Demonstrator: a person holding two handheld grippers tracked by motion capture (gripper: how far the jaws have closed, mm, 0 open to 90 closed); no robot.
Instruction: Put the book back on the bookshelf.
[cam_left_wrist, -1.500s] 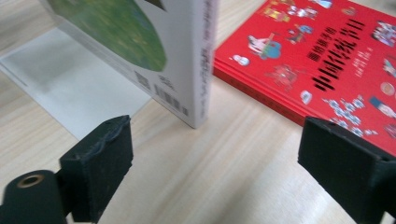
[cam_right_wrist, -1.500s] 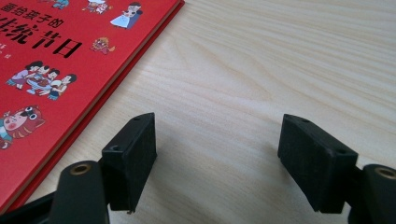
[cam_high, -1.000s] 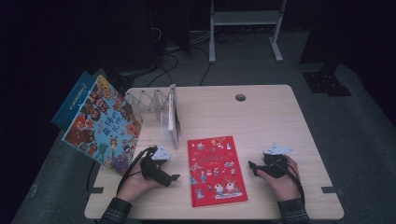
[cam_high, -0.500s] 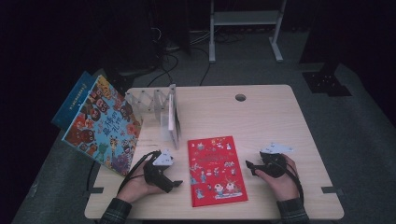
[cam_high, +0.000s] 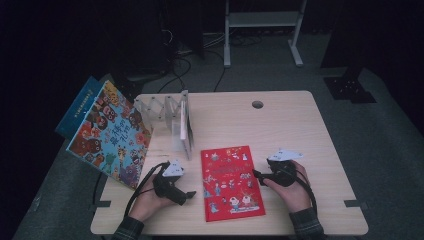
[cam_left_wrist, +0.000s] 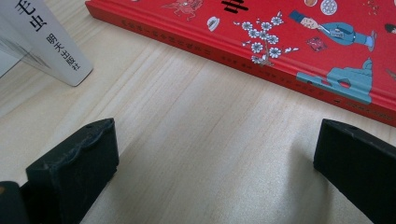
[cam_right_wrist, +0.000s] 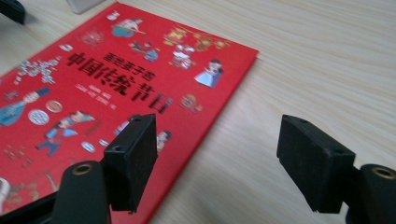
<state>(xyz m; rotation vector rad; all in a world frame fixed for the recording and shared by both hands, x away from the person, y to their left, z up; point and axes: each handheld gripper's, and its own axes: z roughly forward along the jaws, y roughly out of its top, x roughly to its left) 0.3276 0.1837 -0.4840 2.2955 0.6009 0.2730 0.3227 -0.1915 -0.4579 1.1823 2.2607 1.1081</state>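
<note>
Both grippers are sitting with jaws spread apart and gripping nothing, flanking the red book (cam_high: 231, 182) lying flat on the table (cam_high: 300, 125). Since a second ago, the left gripper (cam_high: 190, 194) has been creeping toward the book's left edge, now just beside it; the right gripper (cam_high: 256, 174) is nudging in at the book's right edge, one jaw hanging over the cover. That suggests a two-sided pickup is being lined up. Behind the book's left corner, a clear rack (cam_high: 172, 117) is holding a white book (cam_high: 188, 122), with a colourful picture book (cam_high: 110, 135) leaning farther left.
</note>
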